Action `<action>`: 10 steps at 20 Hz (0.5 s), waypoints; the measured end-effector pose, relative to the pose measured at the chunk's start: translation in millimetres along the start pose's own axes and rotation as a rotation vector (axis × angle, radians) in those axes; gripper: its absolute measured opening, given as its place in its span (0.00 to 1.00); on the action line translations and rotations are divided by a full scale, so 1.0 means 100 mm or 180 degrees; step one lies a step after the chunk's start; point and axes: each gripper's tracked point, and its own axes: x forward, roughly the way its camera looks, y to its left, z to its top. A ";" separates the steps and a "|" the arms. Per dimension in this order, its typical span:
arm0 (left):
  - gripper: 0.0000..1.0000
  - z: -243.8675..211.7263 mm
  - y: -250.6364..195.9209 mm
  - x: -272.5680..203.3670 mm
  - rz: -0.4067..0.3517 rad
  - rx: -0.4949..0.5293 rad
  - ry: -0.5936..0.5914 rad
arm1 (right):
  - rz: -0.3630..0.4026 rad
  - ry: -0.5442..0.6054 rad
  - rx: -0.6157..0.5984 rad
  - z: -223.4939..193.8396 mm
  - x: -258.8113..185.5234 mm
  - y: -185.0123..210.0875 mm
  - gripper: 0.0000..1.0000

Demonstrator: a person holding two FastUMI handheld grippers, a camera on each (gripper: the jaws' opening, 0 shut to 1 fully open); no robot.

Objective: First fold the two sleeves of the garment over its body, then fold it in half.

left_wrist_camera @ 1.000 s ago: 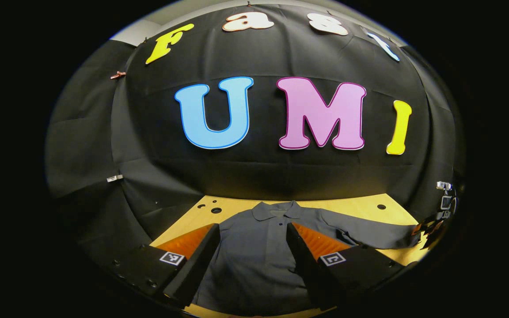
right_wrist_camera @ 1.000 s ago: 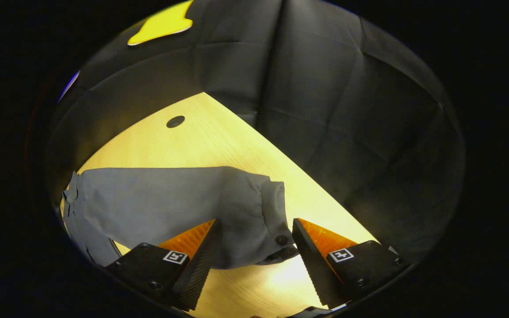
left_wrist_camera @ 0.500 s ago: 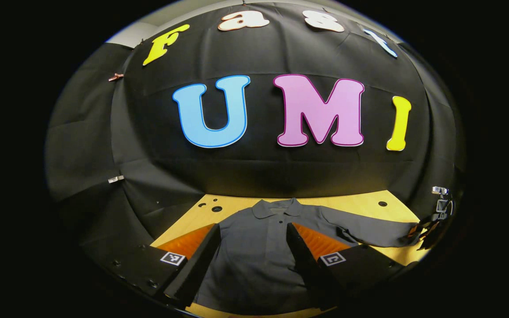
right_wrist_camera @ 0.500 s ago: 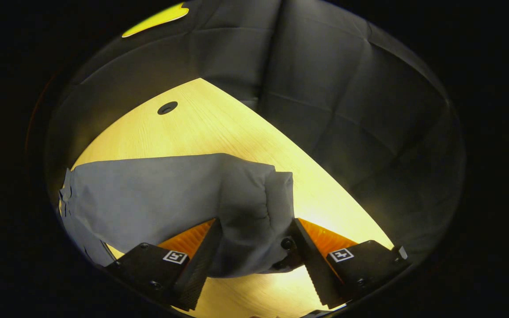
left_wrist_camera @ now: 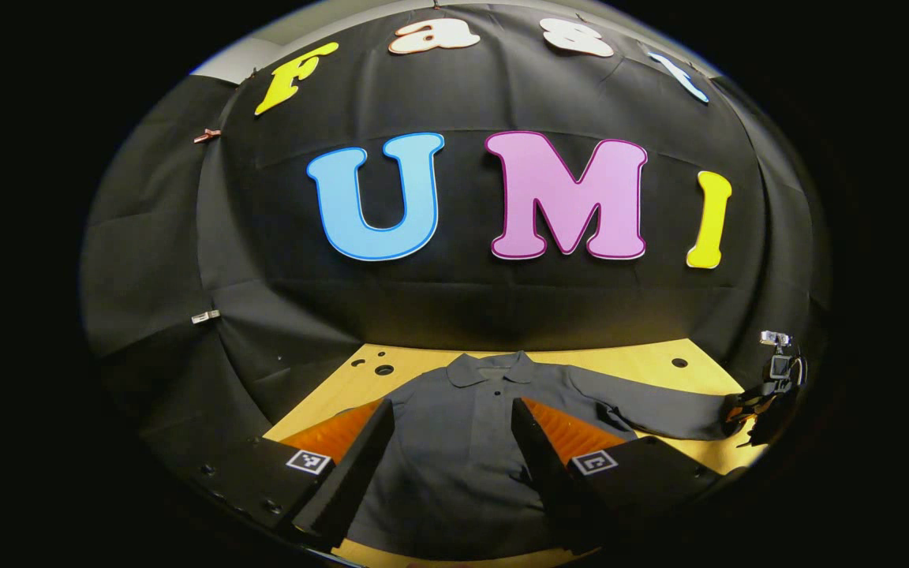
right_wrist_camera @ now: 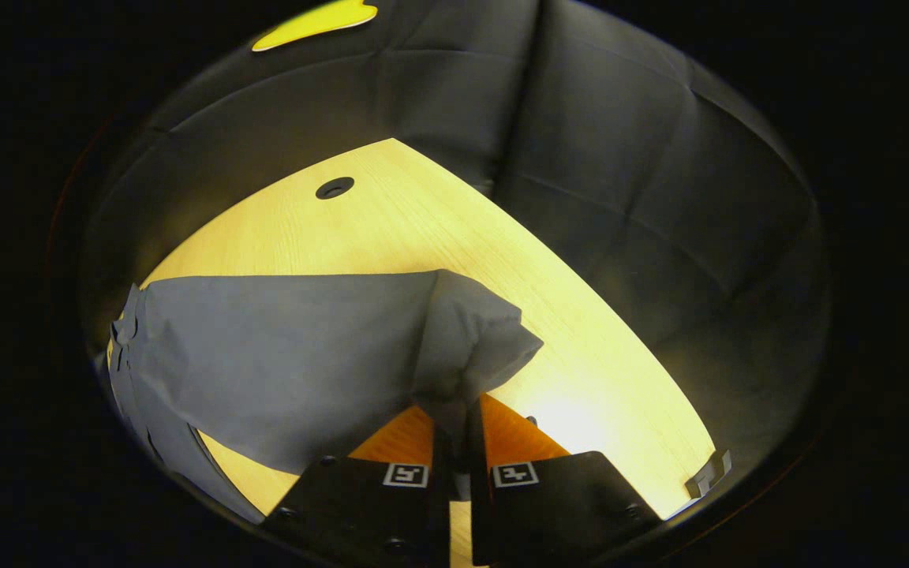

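Shirt (left_wrist_camera: 462,450) is spread flat, collar up, lower centre of left gripper view. Sleeve (right_wrist_camera: 470,347) cuff is pinched by right gripper (right_wrist_camera: 458,442); left gripper (left_wrist_camera: 447,457) is held agape above it.

A pale yellow wooden table (left_wrist_camera: 644,361) with several round dark holes (right_wrist_camera: 334,188) carries a dark grey long-sleeved collared shirt (left_wrist_camera: 454,465). The shirt lies flat, collar toward the wall, one sleeve (right_wrist_camera: 281,347) stretched sideways across the wood.
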 end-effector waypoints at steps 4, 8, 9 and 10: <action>0.95 -0.02 0.12 -0.03 0.0053 -0.0027 0.0015 | 0.0132 0.0063 0.0038 0.00 -0.04 0.06 0.05; 0.95 -0.06 0.30 -0.04 0.0118 -0.0091 0.0035 | 0.0248 -0.0144 -0.0021 0.30 -0.20 0.18 0.05; 0.95 -0.09 0.33 -0.03 0.0120 -0.0116 0.0048 | 0.0288 -0.0221 -0.0084 0.36 -0.27 0.24 0.05; 0.95 -0.09 0.37 -0.04 0.0123 -0.0131 0.0054 | 0.0336 -0.0290 -0.0143 0.45 -0.35 0.31 0.05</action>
